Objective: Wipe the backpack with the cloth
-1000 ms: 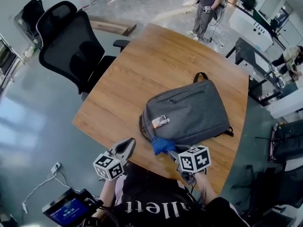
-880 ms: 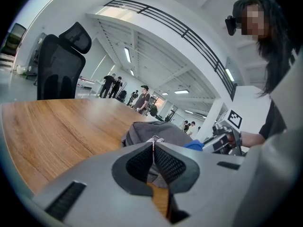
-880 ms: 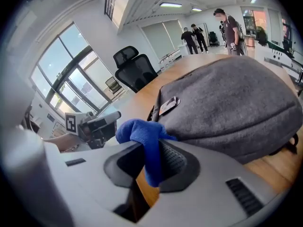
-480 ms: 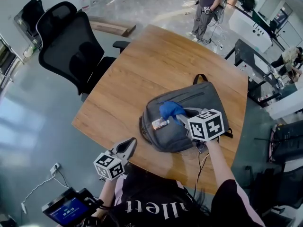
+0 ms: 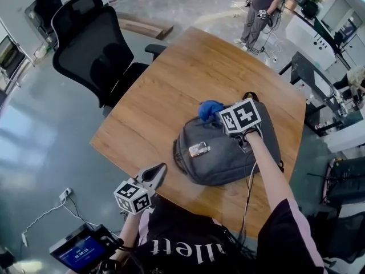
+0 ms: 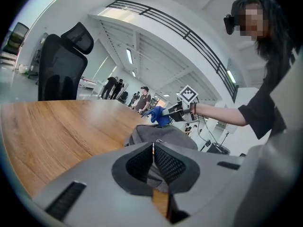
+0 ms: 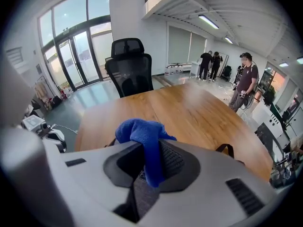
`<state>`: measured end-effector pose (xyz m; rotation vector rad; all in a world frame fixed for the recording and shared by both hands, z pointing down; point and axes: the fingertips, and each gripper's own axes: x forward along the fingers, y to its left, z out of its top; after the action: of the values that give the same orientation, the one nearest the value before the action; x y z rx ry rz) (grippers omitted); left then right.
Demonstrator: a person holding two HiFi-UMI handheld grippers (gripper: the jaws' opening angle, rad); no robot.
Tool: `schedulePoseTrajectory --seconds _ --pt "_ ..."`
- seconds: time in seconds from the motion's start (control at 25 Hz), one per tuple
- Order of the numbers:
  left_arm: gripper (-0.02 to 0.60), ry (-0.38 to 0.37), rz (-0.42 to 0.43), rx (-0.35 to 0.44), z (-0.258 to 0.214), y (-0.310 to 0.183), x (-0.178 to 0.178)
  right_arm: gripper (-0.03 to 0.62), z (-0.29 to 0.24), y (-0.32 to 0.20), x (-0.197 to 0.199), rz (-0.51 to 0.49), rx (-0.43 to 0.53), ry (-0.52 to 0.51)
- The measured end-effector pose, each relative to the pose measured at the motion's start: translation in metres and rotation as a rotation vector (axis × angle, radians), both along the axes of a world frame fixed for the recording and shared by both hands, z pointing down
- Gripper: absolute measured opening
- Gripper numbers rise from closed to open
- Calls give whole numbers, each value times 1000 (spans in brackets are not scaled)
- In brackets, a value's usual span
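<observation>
A grey backpack (image 5: 225, 156) lies flat on the wooden table (image 5: 171, 90), towards its near right side. My right gripper (image 5: 217, 114) is shut on a bunched blue cloth (image 5: 209, 109) and holds it at the backpack's far left edge. In the right gripper view the cloth (image 7: 144, 138) hangs between the jaws, with grey backpack fabric (image 7: 141, 193) below. My left gripper (image 5: 158, 170) hovers off the table's near edge, shut and empty. The left gripper view shows the backpack (image 6: 163, 134), the cloth (image 6: 158, 116) and the right gripper (image 6: 171, 112) beyond its own closed jaws.
A black office chair (image 5: 94, 44) stands at the table's far left corner. Several people (image 5: 263, 7) stand beyond the far end. White desks and equipment (image 5: 319, 67) line the right side. A device with a lit screen (image 5: 82, 250) sits on the floor at the near left.
My right gripper has carried the blue cloth across the backpack, from its near edge to its far left edge. The left gripper has stayed where it was.
</observation>
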<state>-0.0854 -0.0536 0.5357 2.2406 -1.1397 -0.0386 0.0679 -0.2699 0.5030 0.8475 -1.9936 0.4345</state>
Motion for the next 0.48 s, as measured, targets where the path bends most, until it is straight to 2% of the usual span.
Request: schedulePoseTrajectory --seconds 0.28,0.48 --pt "8 -5 -26 -4 2 -4 -5 78 12 37 10 -23 -40 -35" --pt "8 -9 -17 -9 4 -7 1 78 6 73 27 6 -10 -92"
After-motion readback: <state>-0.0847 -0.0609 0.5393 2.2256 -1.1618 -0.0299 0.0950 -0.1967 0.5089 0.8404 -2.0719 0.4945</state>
